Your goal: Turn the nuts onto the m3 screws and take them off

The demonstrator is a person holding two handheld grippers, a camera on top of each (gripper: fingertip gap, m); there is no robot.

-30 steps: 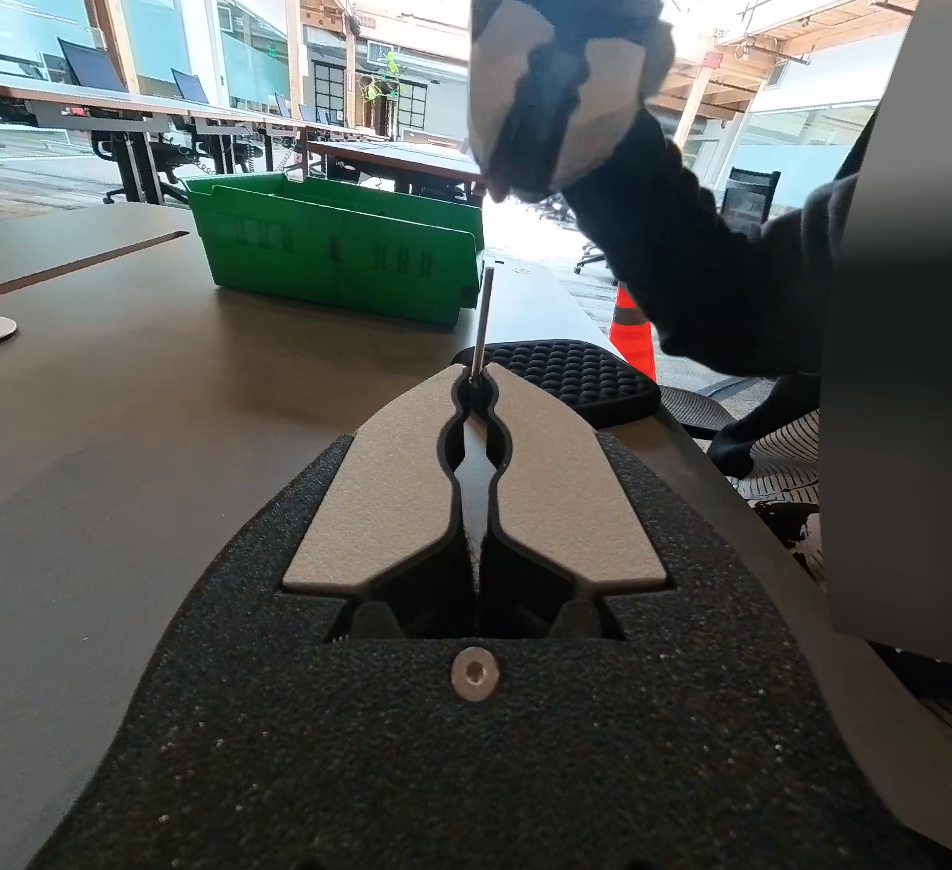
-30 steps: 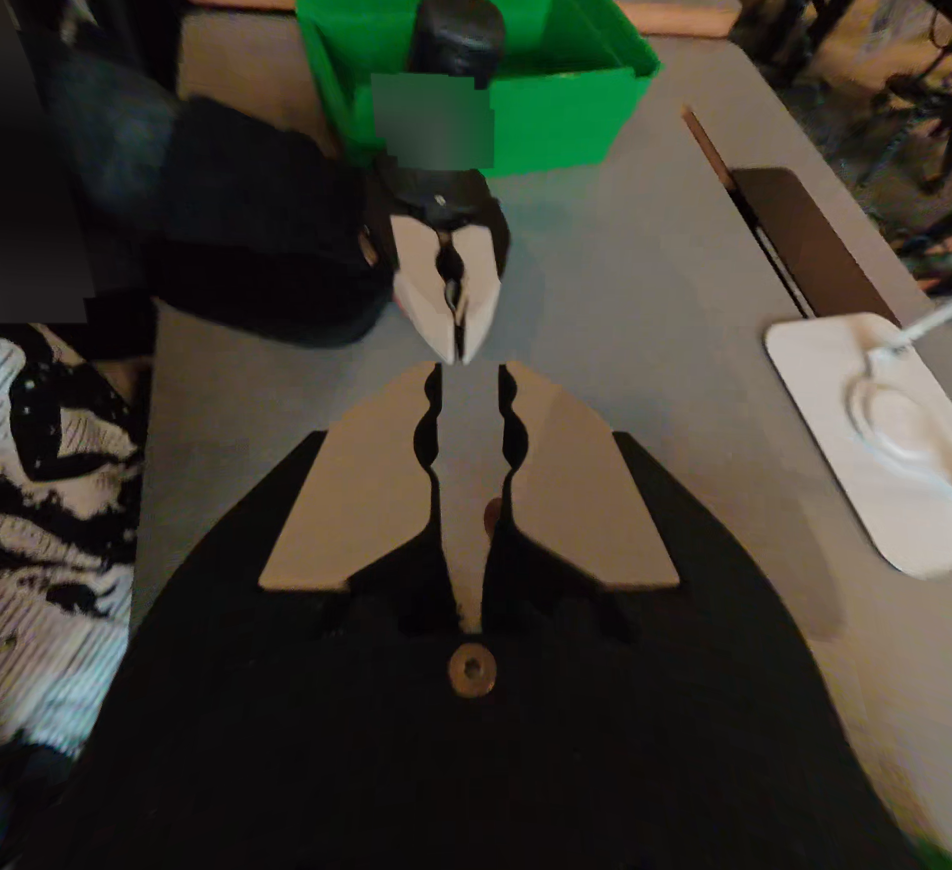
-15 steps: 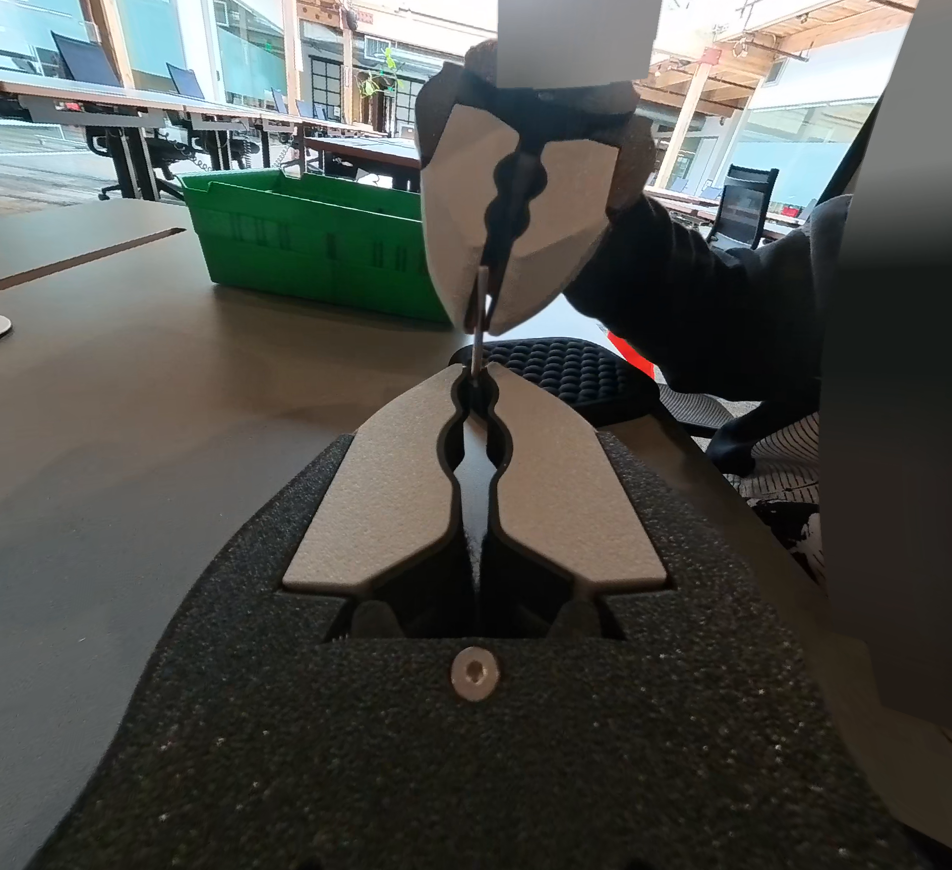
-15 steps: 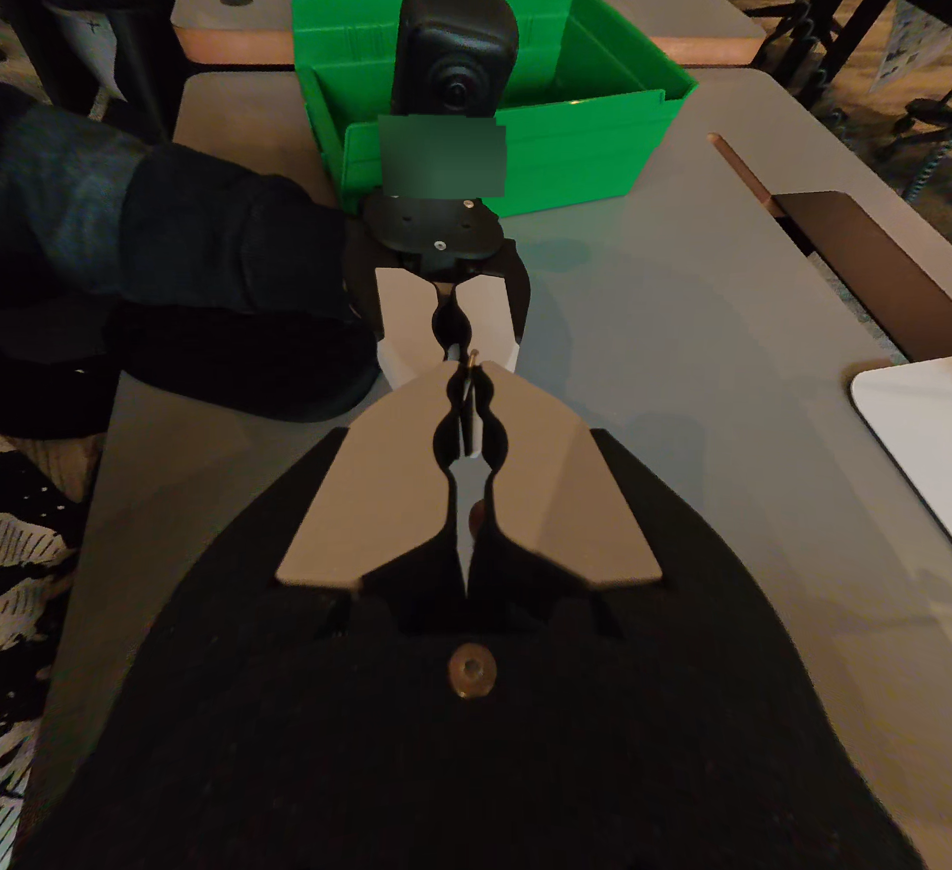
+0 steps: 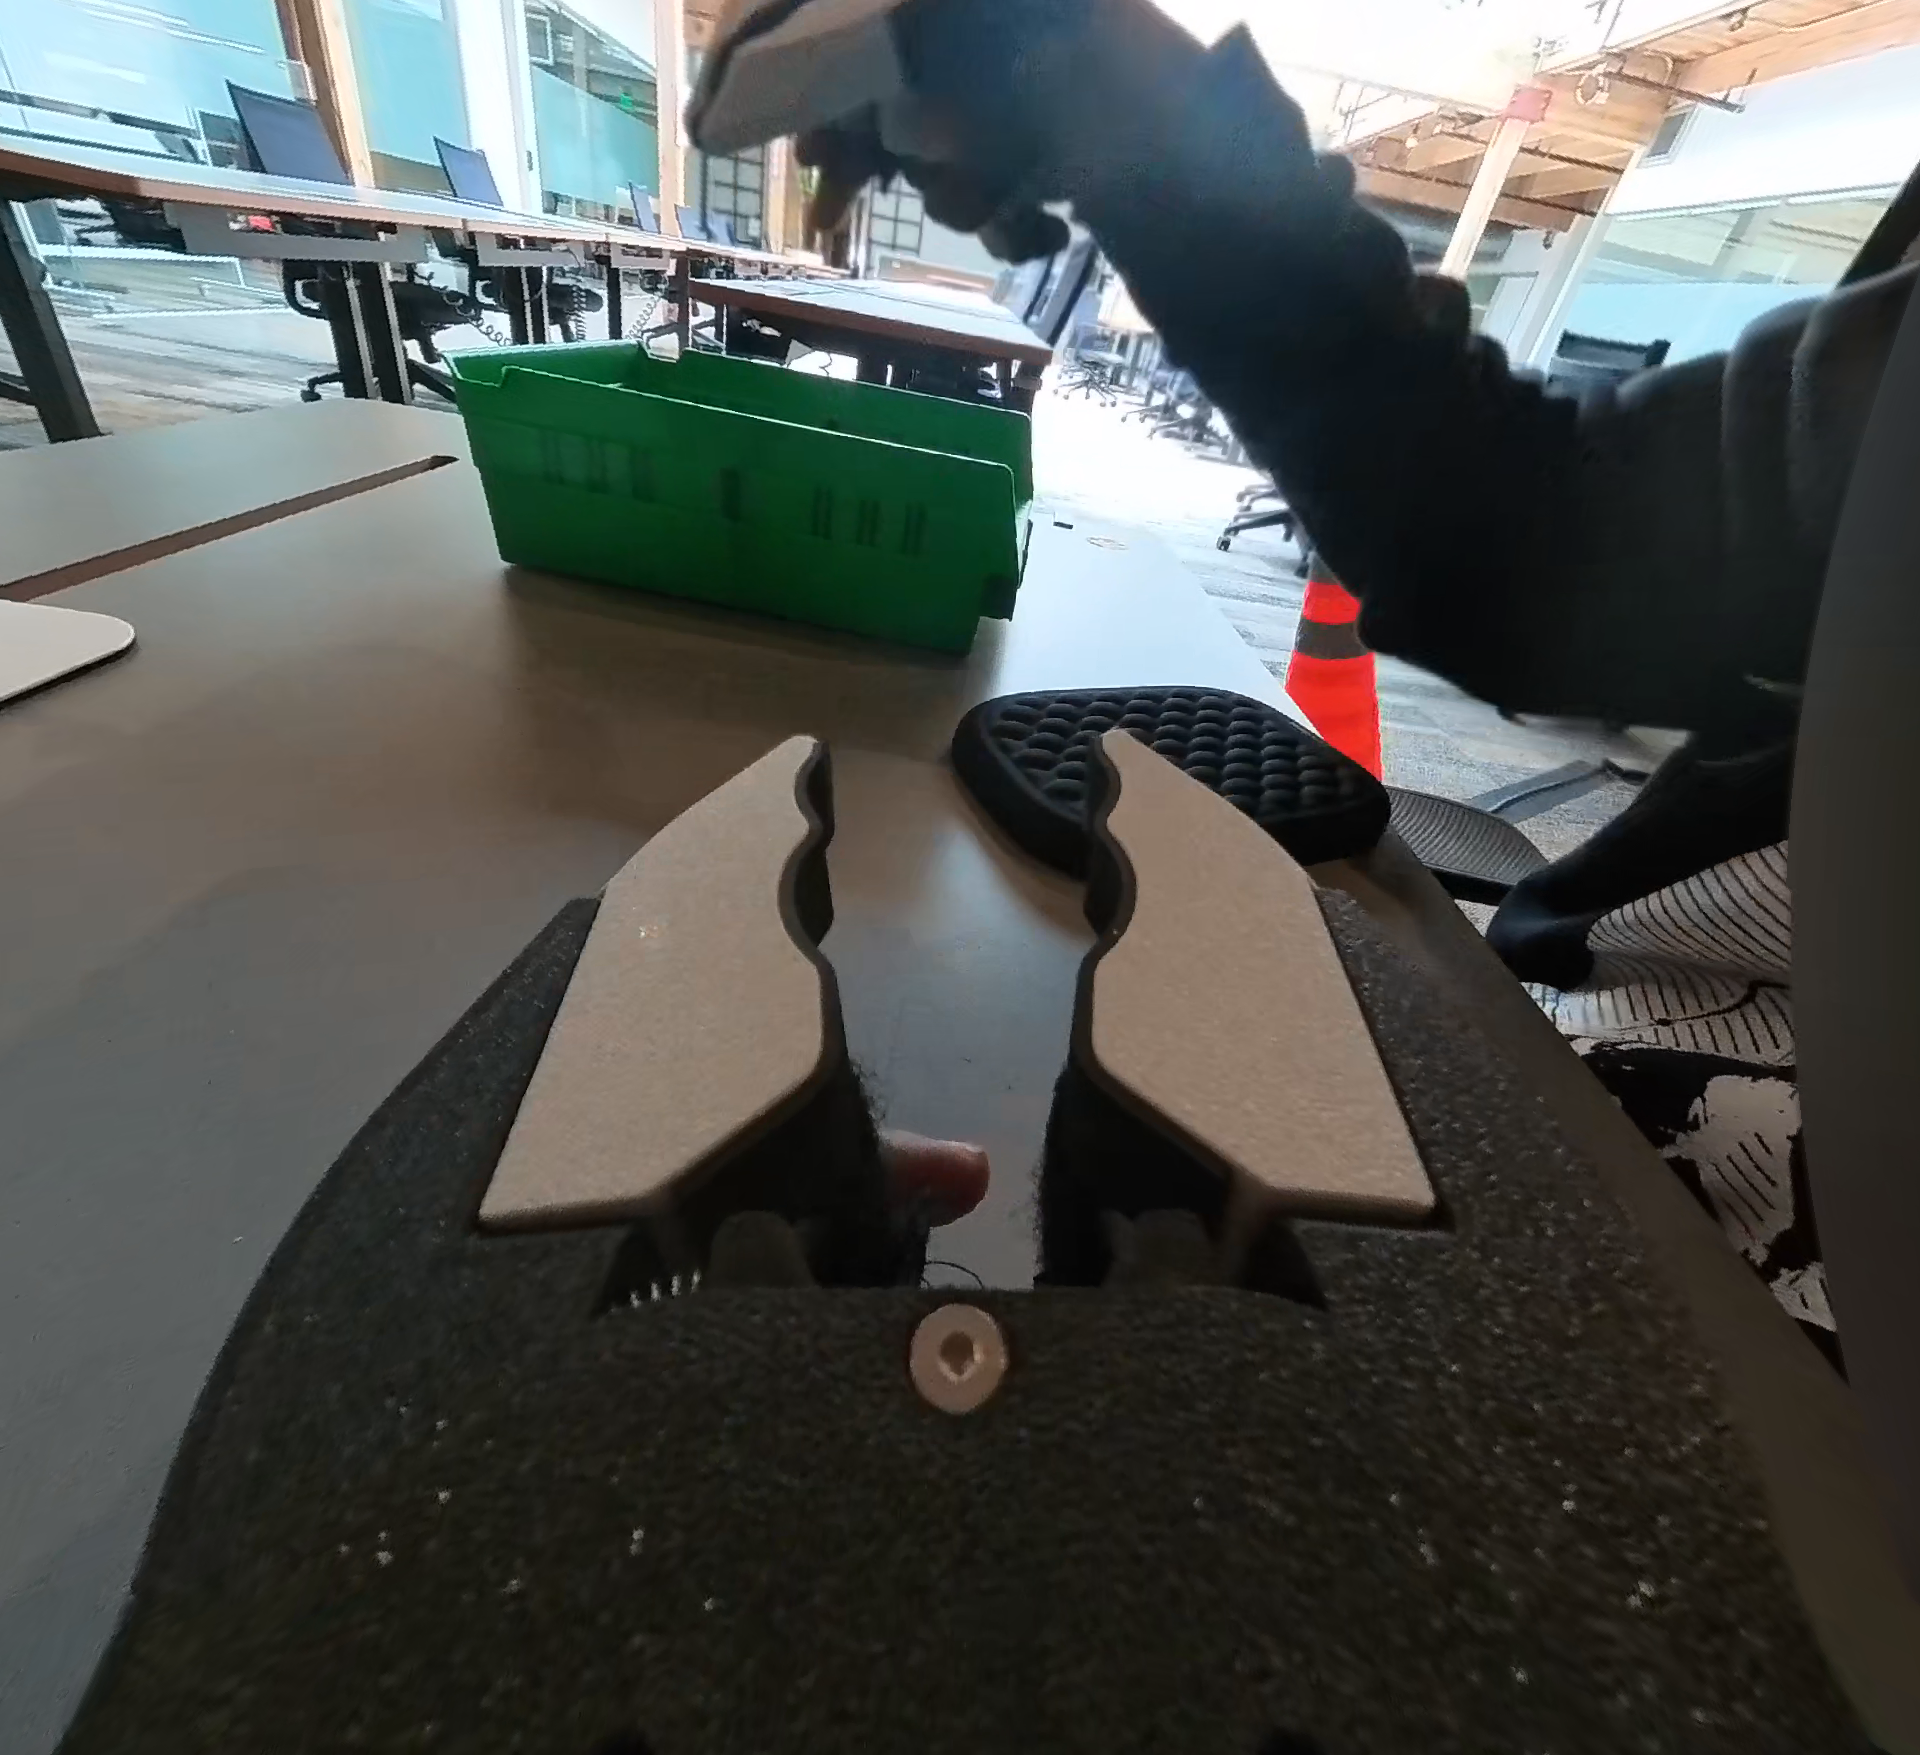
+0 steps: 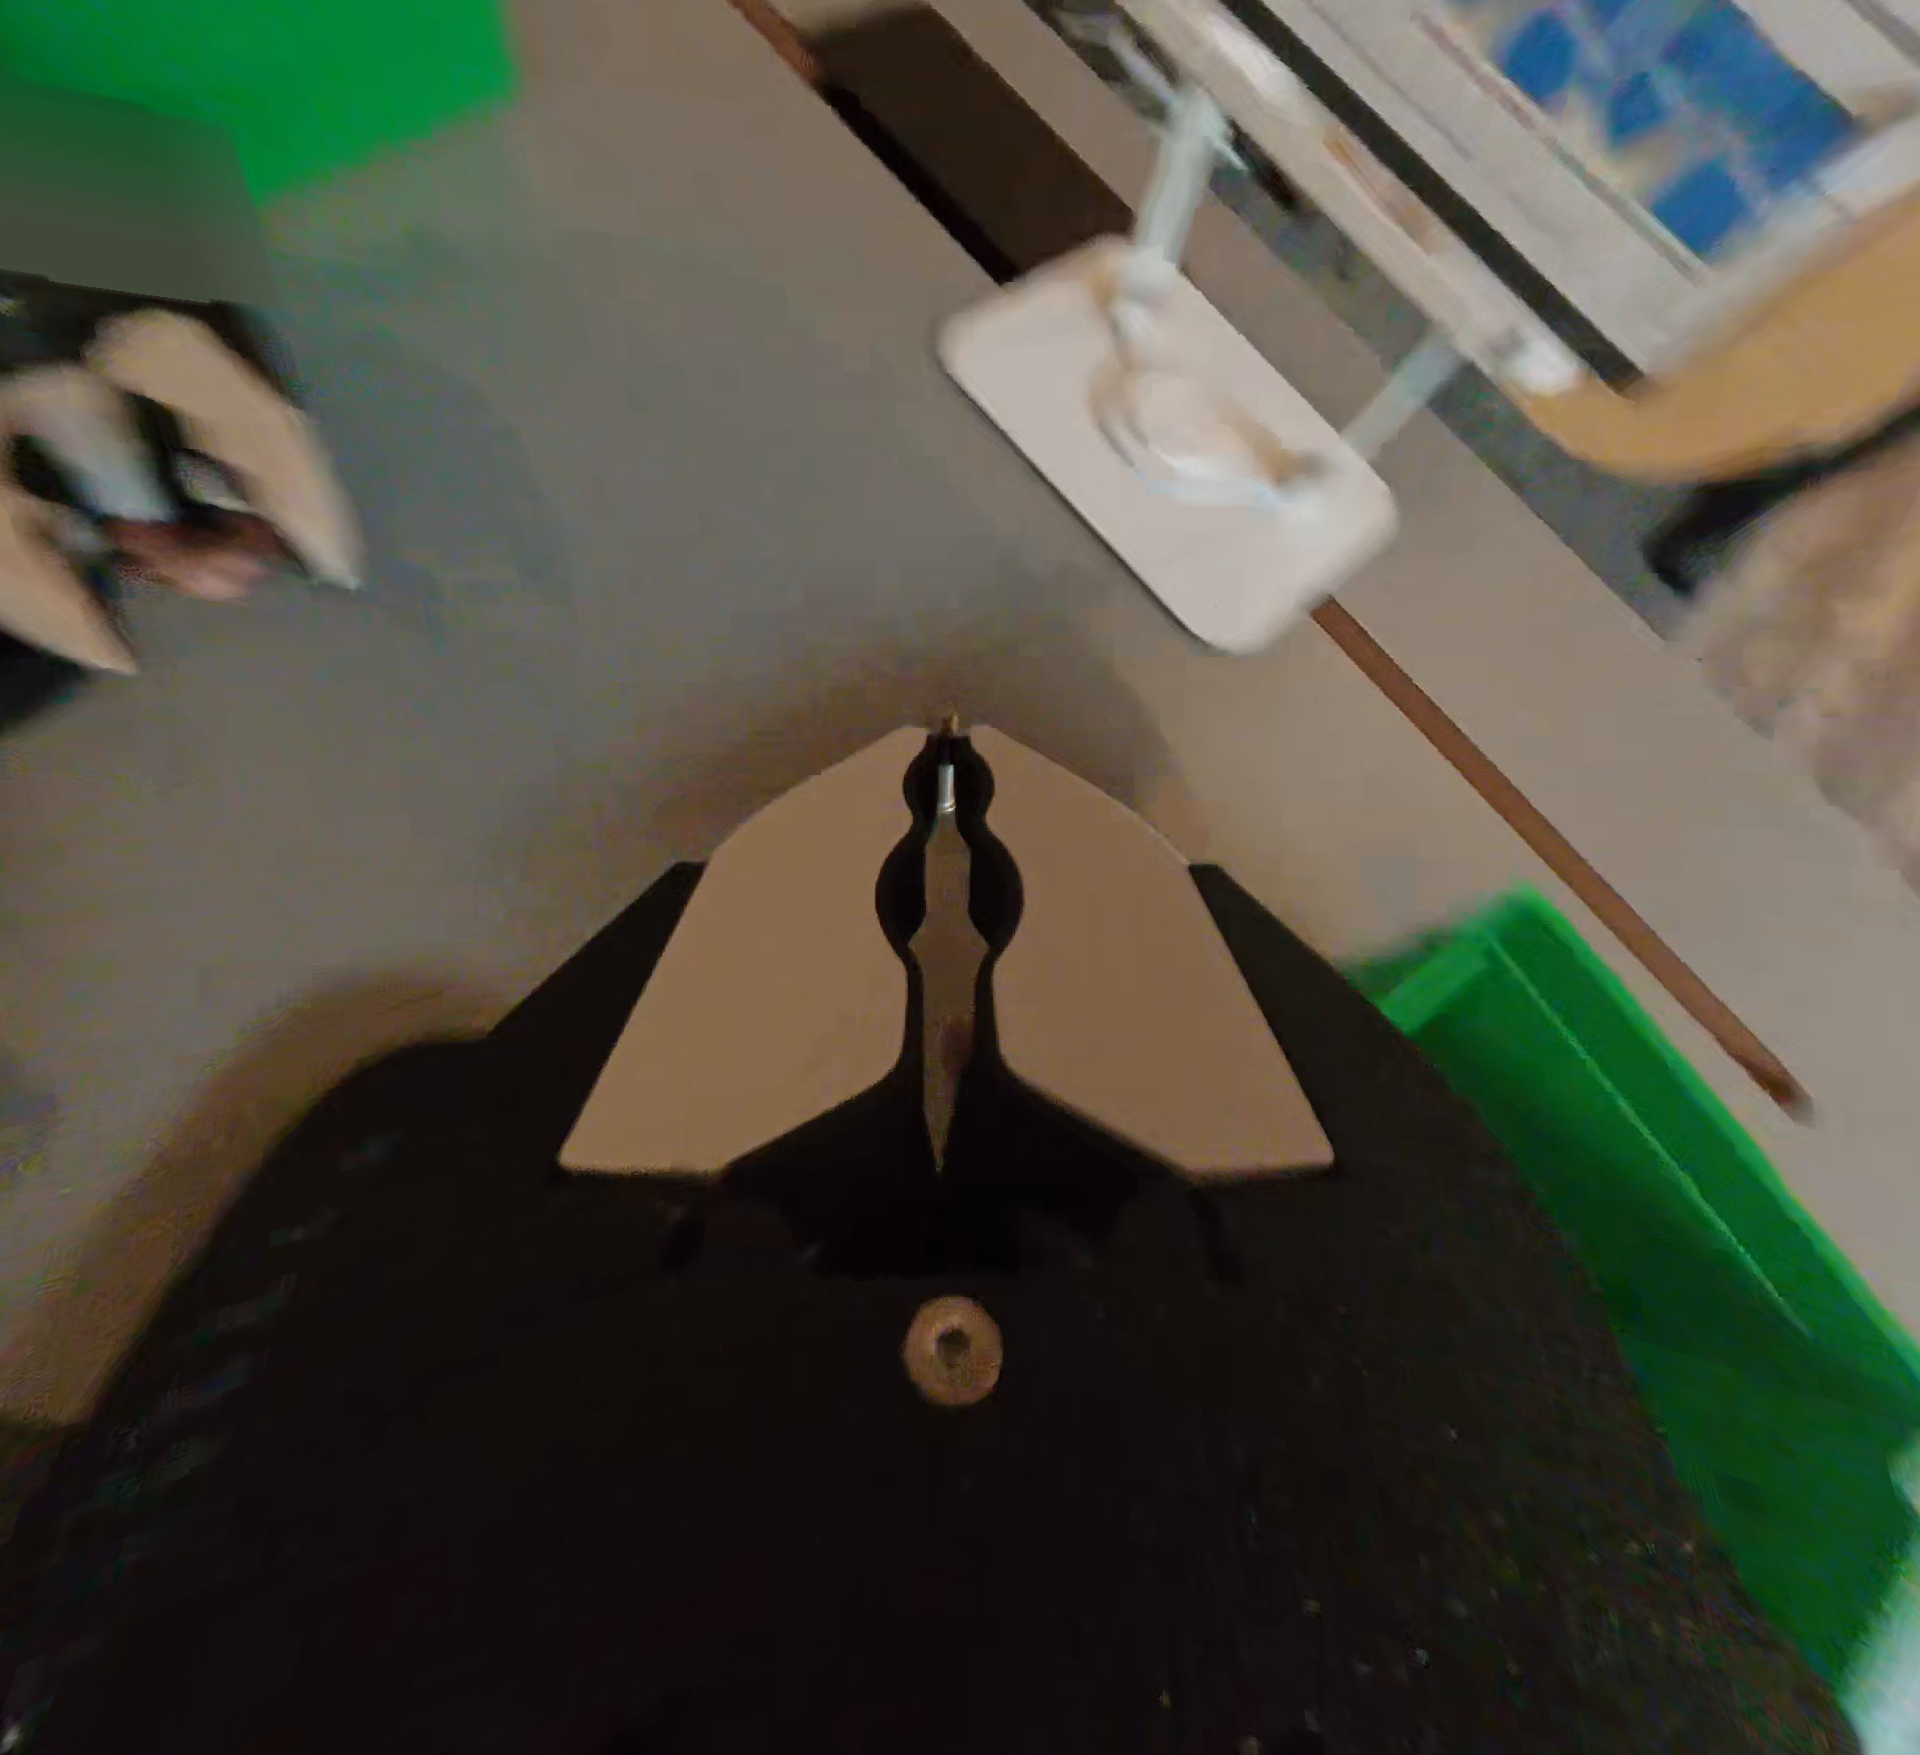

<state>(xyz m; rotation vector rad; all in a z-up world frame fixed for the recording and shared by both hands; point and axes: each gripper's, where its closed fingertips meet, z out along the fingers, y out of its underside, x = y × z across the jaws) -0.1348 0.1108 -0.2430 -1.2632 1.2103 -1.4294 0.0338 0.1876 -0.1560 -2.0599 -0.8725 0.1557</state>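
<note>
My left gripper [image 5: 964, 755] is open and empty, low over the dark table [image 5: 312, 822]. Only bare table shows between its fingers. My right gripper [image 6: 948, 737] is shut on a thin silver M3 screw [image 6: 945, 783], pinched at the fingertips with its end just past them. In the left wrist view the right gripper [image 5: 800, 43] is raised at the top, blurred, and the screw is not visible there. In the right wrist view the left gripper [image 6: 156, 500] shows blurred at the left edge. I cannot make out a nut.
A green bin [image 5: 748, 510] stands on the table ahead, also in the right wrist view [image 6: 260, 12]. A second green bin [image 6: 1662, 1186] is at lower right. A black dimpled pad [image 5: 1195, 760] lies by the table edge. There is also a white stand base [image 6: 1174, 458] and an orange cone [image 5: 1335, 666] on the floor. One gripper's finger ends stand about 20 centimetres off the other's.
My right gripper shut on the upright screw's top end. My left gripper then opened and let go of it. The right gripper lifted away with the screw and swung round.
</note>
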